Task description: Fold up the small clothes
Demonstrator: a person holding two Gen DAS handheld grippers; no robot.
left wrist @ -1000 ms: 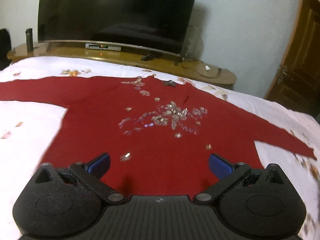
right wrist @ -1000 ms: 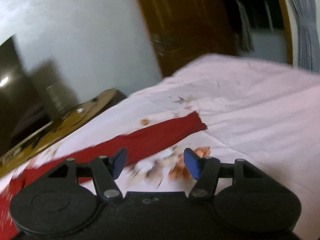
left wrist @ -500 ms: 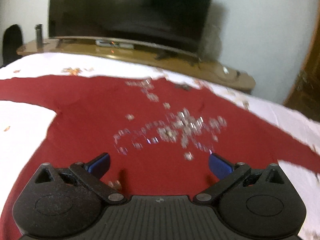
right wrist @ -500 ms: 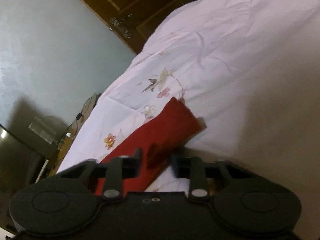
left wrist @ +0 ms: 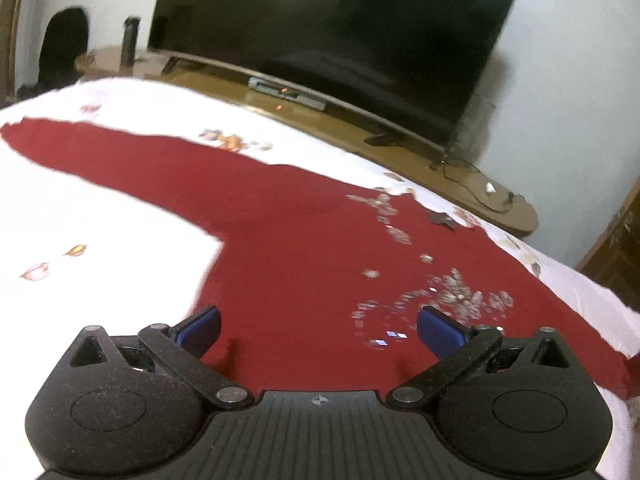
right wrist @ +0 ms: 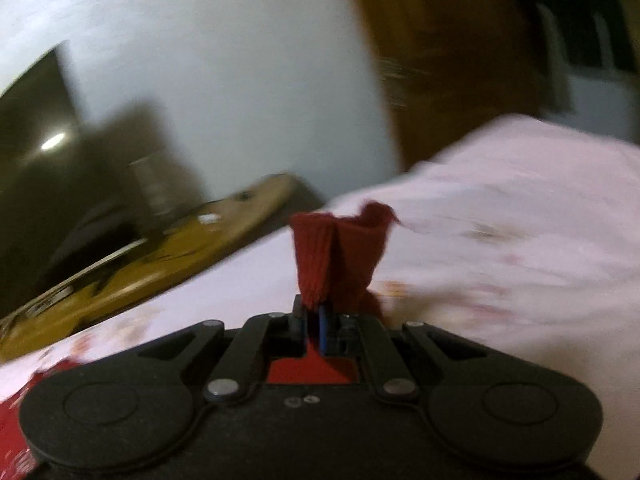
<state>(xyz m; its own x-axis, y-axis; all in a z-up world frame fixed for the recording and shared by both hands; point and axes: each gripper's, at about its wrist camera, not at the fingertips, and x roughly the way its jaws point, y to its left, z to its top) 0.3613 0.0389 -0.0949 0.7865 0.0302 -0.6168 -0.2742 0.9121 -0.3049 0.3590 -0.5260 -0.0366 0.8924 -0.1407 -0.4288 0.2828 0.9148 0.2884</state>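
A dark red long-sleeved top (left wrist: 304, 248) with silver sequins (left wrist: 452, 300) lies flat on the white floral bedsheet (left wrist: 100, 220). Its left sleeve (left wrist: 100, 148) stretches to the far left. My left gripper (left wrist: 318, 326) hovers open above the body of the top near the armpit, with nothing between its blue pads (left wrist: 200, 328). In the right wrist view my right gripper (right wrist: 316, 316) is shut on the cuff of the red sleeve (right wrist: 340, 256), which stands bunched up above the sheet.
A large dark television (left wrist: 336, 28) stands on a low wooden cabinet (left wrist: 440, 160) past the bed's far edge, with a set-top box (left wrist: 286, 94) and cables. A brown wooden door (right wrist: 432, 60) is at the right. Pale bedsheet (right wrist: 520, 208) spreads to the right.
My right gripper closed on the sleeve's end and lifted it off the sheet. My left gripper stayed open and slid left across the top toward the left sleeve.
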